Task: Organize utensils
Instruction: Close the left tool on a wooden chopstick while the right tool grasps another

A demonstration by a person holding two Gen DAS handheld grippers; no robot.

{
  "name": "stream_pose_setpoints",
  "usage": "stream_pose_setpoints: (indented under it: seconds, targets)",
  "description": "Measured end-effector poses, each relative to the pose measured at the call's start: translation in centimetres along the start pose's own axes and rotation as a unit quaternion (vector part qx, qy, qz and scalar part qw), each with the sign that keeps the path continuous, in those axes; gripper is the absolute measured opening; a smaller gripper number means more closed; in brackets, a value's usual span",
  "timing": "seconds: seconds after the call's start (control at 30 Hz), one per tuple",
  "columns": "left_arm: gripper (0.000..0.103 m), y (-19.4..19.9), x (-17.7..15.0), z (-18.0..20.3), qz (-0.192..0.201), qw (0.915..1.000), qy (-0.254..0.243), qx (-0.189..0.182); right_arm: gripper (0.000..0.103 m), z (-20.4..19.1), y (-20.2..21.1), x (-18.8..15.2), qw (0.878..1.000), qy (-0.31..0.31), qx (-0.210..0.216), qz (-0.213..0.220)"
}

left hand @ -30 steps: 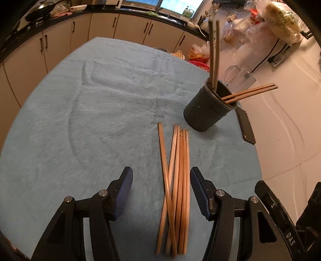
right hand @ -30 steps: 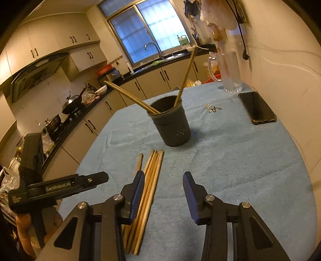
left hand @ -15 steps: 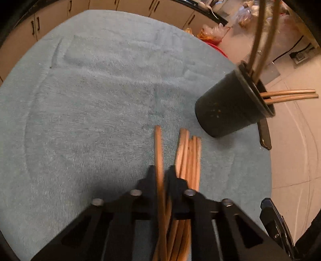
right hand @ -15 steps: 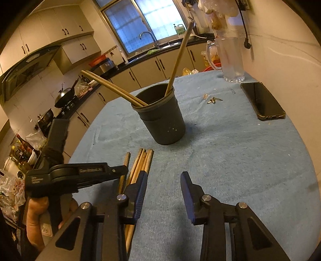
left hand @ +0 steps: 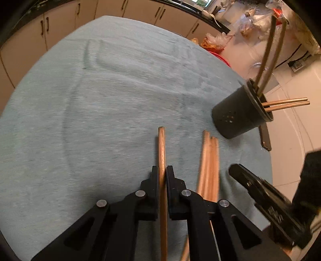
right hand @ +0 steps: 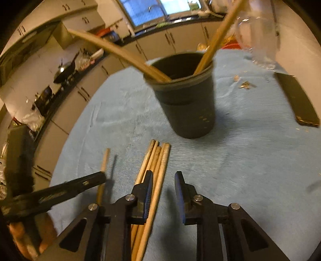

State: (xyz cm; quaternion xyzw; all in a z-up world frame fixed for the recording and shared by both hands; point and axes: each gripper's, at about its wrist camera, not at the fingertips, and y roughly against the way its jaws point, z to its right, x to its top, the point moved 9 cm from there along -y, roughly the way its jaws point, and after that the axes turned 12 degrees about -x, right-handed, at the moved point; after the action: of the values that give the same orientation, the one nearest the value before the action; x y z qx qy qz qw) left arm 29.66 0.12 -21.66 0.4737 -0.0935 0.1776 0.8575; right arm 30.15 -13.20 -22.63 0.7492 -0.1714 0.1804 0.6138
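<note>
My left gripper is shut on one wooden chopstick and holds it lifted off the blue cloth, apart from the rest; it also shows in the right wrist view. Several loose chopsticks lie on the cloth to its right. A dark utensil cup with several chopsticks in it stands ahead on the right. My right gripper is open, low over the loose chopsticks, with one chopstick lying between its jaws. The cup stands just ahead of it.
A black phone lies on the cloth at right, near a clear glass jug and small scraps. The round table is covered with blue cloth. Kitchen cabinets run behind it.
My left gripper closed on one chopstick and lifted it away from the pile. My right gripper moved forward and down over the loose chopsticks, closer to the cup, its jaws narrower.
</note>
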Motion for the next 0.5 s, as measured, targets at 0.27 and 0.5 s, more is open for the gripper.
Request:
stream_pose_setpoints:
  seconds: [0.27,0.5]
  targets:
    - [0.007,0.0,-0.8,-1.1,-0.016,0.9998,-0.009,0.006,0.015,-0.9,-3.1,0.3,0.998,0.008,-0.045,-0.038]
    - [0.007,-0.7,-0.5,-0.6,-0.031,0.9988,-0.022,0.029,0.015,-2.2,-4.4,1.5,0.993,0.057,-0.096,-0.044]
